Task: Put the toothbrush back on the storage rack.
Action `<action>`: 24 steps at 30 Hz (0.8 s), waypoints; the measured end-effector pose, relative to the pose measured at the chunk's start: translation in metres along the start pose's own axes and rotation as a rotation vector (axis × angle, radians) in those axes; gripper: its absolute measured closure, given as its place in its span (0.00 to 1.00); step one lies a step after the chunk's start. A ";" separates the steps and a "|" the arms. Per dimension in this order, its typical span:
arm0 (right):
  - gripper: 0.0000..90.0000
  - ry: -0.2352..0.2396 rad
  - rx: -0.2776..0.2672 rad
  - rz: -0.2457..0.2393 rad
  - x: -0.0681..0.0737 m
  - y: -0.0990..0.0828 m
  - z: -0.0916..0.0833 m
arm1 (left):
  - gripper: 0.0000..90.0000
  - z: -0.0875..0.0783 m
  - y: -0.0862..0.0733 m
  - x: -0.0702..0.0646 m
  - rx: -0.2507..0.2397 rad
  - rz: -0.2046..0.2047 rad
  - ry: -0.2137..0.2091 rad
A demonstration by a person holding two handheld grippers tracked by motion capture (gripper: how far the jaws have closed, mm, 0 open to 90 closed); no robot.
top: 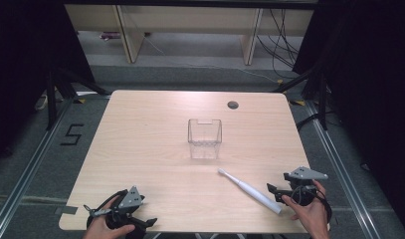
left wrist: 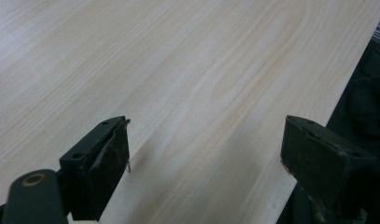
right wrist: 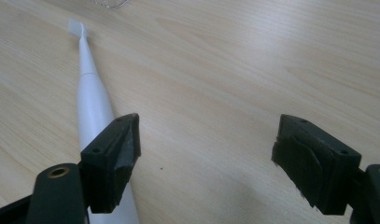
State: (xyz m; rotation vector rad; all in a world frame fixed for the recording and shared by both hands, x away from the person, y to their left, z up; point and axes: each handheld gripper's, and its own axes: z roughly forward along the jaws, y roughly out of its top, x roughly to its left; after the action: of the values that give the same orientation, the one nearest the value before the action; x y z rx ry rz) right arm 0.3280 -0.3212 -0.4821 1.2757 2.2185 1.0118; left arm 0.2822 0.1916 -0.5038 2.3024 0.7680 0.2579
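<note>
A white electric toothbrush (top: 250, 190) lies flat on the wooden table (top: 150, 144), brush head toward the middle, handle toward the front right. In the right gripper view the toothbrush (right wrist: 92, 107) runs under and past the left jaw, outside the gap. My right gripper (top: 275, 191) sits at the handle's end, and its jaws (right wrist: 206, 149) stand wide open with bare wood between them. A clear plastic container (top: 204, 138) stands upright in the table's middle. My left gripper (top: 143, 223) rests at the front left edge, open (left wrist: 206, 149) over bare wood.
A round cable hole (top: 233, 105) lies near the far edge. Dark curtains flank the table. A floor mark "5" (top: 71, 134) is off to the left. Wooden furniture legs and cables stand beyond the table.
</note>
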 end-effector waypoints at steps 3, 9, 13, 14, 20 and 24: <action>0.25 -0.004 -0.002 0.011 0.002 0.000 0.001 | 0.16 0.000 0.000 0.000 -0.003 -0.001 0.000; 0.22 0.003 0.013 -0.016 0.000 0.001 0.002 | 0.16 0.000 0.000 0.000 0.000 0.000 0.000; 0.19 0.012 0.029 0.015 0.003 0.004 0.001 | 0.16 0.000 0.000 0.000 0.000 0.000 0.000; 0.20 0.020 0.013 -0.027 0.001 0.007 0.002 | 0.16 0.000 0.000 0.000 -0.003 -0.007 -0.002; 0.25 0.049 0.039 -0.054 0.006 0.012 0.002 | 0.16 0.000 0.000 0.000 0.004 -0.001 0.002; 0.29 0.048 0.057 -0.089 0.010 0.017 0.003 | 0.16 0.000 0.000 0.001 -0.001 -0.005 0.003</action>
State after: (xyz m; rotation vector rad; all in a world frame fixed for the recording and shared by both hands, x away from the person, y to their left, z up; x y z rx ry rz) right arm 0.3340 -0.3058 -0.4711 1.1763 2.3339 0.9612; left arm 0.2827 0.1920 -0.5040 2.2994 0.7748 0.2588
